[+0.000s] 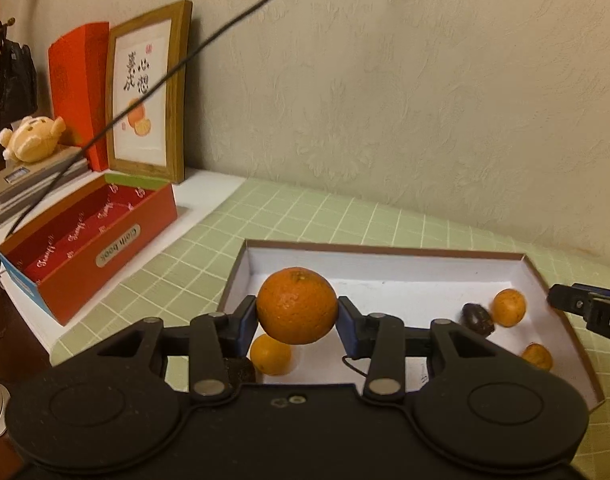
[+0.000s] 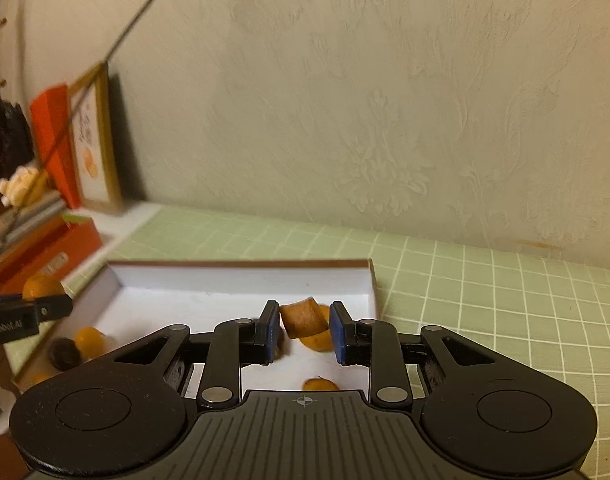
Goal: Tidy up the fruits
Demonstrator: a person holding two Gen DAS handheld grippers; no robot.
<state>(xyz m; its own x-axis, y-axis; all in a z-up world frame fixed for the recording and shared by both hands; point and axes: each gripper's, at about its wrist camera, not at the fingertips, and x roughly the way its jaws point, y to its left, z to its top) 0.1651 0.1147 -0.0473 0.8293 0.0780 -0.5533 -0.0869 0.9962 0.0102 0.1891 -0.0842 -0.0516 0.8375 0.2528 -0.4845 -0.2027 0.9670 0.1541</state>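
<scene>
We held a round orange mandarin (image 1: 297, 305) between the left gripper's (image 1: 297, 316) blue pads, above the near-left corner of the shallow white cardboard tray (image 1: 385, 268); being round, it had no clear long axis. The right gripper (image 2: 302, 332) pinched a brown wedge-shaped piece (image 2: 304, 317), long axis crosswise. Either could slip and roll.
</scene>
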